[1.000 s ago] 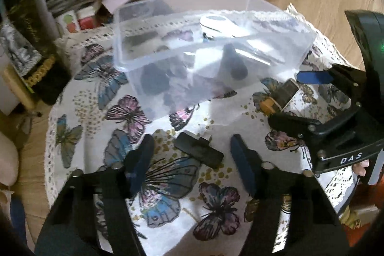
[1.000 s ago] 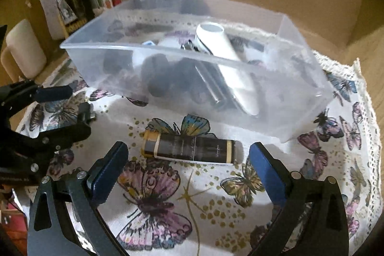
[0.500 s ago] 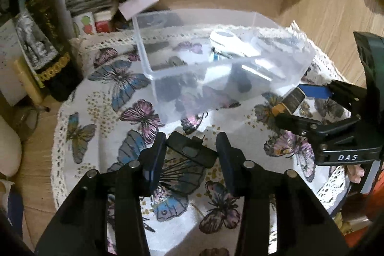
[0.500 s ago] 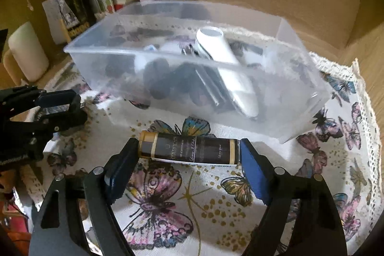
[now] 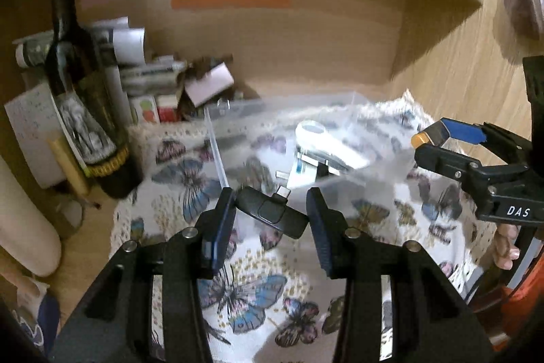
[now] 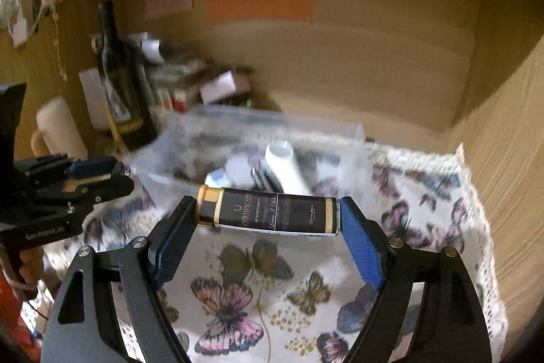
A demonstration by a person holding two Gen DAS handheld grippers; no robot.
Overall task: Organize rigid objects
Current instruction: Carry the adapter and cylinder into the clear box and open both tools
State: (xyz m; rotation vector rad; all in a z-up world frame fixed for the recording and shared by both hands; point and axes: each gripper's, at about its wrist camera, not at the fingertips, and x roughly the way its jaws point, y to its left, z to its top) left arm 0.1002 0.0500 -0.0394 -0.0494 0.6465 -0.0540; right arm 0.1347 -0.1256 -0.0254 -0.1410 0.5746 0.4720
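1. Our left gripper point(image 5: 270, 213) is clamped on the adapter point(image 5: 271, 212), a small black dongle with a metal plug. It sits right between the pads, up off the cloth point(image 5: 258, 291), with the bin point(image 5: 217, 152) just behind it at 12 o'clock.
2. The adapter's long axis runs from about 10 to 4 o'clock across the jaws, and the plug sticks out toward 1 o'clock, at the bin.
3. Our right gripper point(image 6: 268, 216) is squeezing the tube point(image 6: 268, 215), a dark one with gold bands, end to end between the blue pads. It's lifted clear of the cloth, right in front of the bin's near wall.
4. The tube lies almost level, long axis 9 to 3 o'clock, gold cap end at 9.
5. The bin already has stuff in it, including a white bottle point(image 6: 284, 165) leaning toward 11 o'clock. The rest is too blurry to call.
6. A wine bottle point(image 5: 81, 111) stands at 10 o'clock from the bin.
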